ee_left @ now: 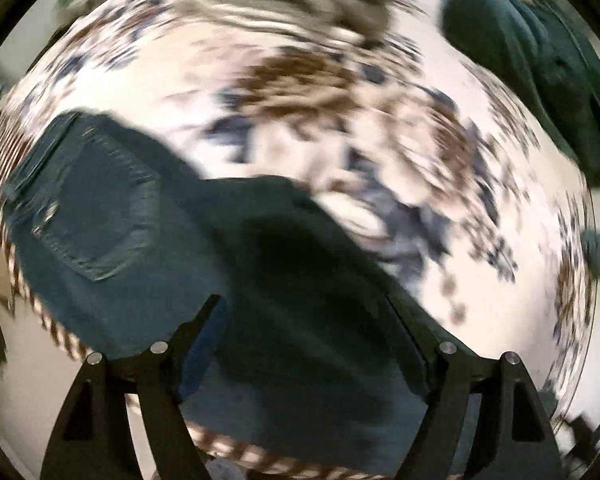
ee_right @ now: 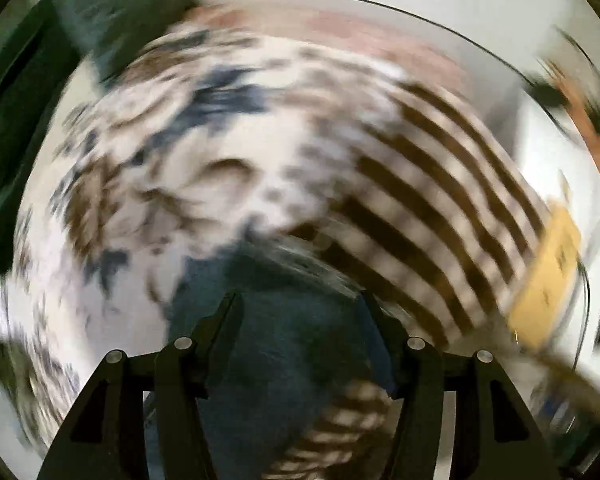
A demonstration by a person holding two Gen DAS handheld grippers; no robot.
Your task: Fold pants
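Spreading wide, the left gripper (ee_left: 304,308) stands open over the dark blue jeans (ee_left: 148,232), whose back pocket (ee_left: 88,216) faces up on the floral tablecloth (ee_left: 340,92). The right gripper (ee_right: 300,304) is likewise open above a jeans end (ee_right: 284,340), seemingly not pinching it. Motion blur hides any label or writing. Beyond lies dark green cloth (ee_left: 540,60).

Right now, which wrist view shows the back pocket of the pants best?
The left wrist view. The back pocket lies in plain sight on the dark blue pants, left of the open left gripper, stitching visible despite blur. The right wrist view shows only a plain patch of the pants between the open right gripper fingers, no pocket.
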